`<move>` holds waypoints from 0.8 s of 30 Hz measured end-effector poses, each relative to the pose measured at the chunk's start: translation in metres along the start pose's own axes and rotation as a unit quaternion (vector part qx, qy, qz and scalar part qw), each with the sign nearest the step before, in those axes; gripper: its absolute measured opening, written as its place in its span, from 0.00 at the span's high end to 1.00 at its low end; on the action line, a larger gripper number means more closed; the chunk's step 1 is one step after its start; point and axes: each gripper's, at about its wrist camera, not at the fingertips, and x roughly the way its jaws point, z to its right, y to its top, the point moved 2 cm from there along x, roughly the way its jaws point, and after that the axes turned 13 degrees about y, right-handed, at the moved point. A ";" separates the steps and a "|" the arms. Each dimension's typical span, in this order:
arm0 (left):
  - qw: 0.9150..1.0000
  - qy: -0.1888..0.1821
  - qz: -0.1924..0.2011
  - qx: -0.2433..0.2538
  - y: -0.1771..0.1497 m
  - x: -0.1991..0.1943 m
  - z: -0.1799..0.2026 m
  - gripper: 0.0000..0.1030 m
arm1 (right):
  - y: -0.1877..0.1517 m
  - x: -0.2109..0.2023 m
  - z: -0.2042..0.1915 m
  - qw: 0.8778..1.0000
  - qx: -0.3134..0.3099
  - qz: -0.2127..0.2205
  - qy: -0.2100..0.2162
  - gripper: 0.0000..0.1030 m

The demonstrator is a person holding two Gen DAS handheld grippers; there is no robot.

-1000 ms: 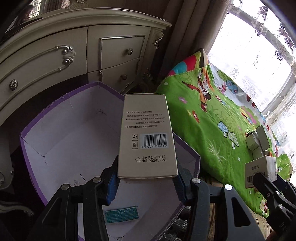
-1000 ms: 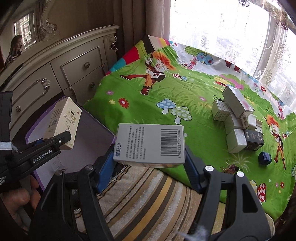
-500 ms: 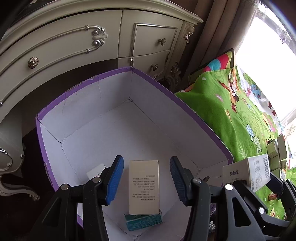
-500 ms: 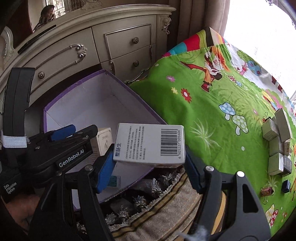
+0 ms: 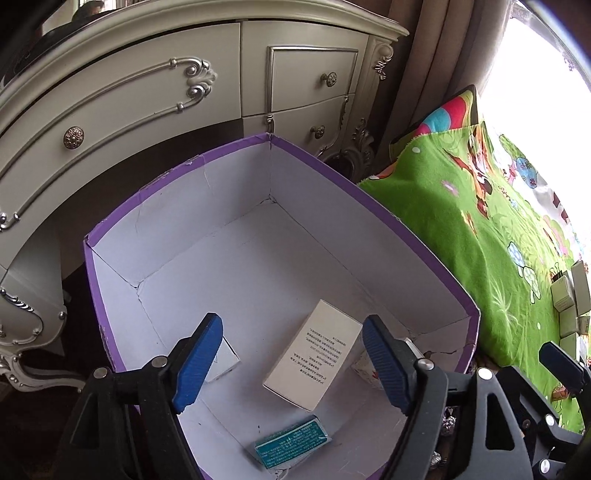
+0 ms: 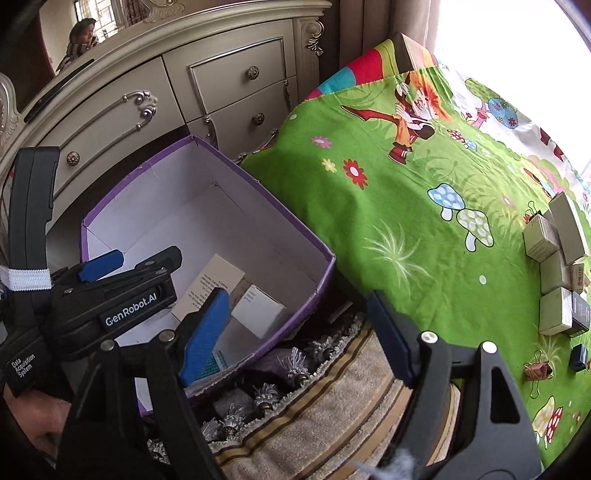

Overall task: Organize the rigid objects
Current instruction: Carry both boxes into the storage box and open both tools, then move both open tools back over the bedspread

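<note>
over purple bin (image 5: 376, 201): left tongs (image 5: 291, 360) and right tongs (image 6: 295, 332) released, empty; cartons (image 5: 314, 354) inside.

A cream-coloured dresser (image 5: 207, 92) with curved drawer fronts, silver scroll handles and round metal knobs is seen beyond the jaws and to their left in both views. A mirror (image 6: 88, 22) is mounted above it, and a person is reflected in it. Brown curtains (image 5: 436, 66) are hung ahead of the jaws, to the right of the dresser. Strong daylight is let in through a window (image 6: 517, 40) at the far right. A green cartoon-printed sheet (image 6: 406, 192) is spread to the right of the jaws. A striped, fringed cloth (image 6: 332, 406) is laid directly below the right jaws.
</note>
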 end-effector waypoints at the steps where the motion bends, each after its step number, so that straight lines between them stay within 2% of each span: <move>1: 1.000 -0.008 0.003 0.003 0.000 -0.002 0.003 0.23 | 0.000 -0.004 0.006 1.000 0.001 0.005 -0.007 0.22; 5: 0.999 -0.033 0.029 0.016 0.002 -0.016 0.019 0.23 | -0.004 -0.024 0.034 0.999 0.012 0.021 -0.032 0.21; 8: 0.995 -0.031 0.069 0.064 0.002 -0.032 0.040 0.23 | -0.011 -0.040 0.058 0.998 0.015 0.031 -0.055 0.21; 10: 0.992 -0.041 0.083 0.090 0.002 -0.042 0.055 0.23 | -0.019 -0.052 0.077 0.996 0.017 0.039 -0.077 0.20; 13: 0.987 -0.074 0.088 0.115 0.000 -0.054 0.076 0.23 | -0.032 -0.072 0.109 0.992 0.035 0.054 -0.106 0.20; 16: 0.981 -0.091 0.092 0.144 -0.003 -0.065 0.101 0.23 | -0.047 -0.094 0.141 0.987 0.063 0.073 -0.130 0.20; 20: 0.972 -0.129 0.095 0.171 -0.011 -0.080 0.130 0.23 | -0.070 -0.125 0.181 0.975 0.107 0.101 -0.165 0.19; 24: 0.960 -0.149 0.102 0.213 -0.022 -0.094 0.165 0.23 | -0.093 -0.151 0.216 0.962 0.160 0.124 -0.183 0.16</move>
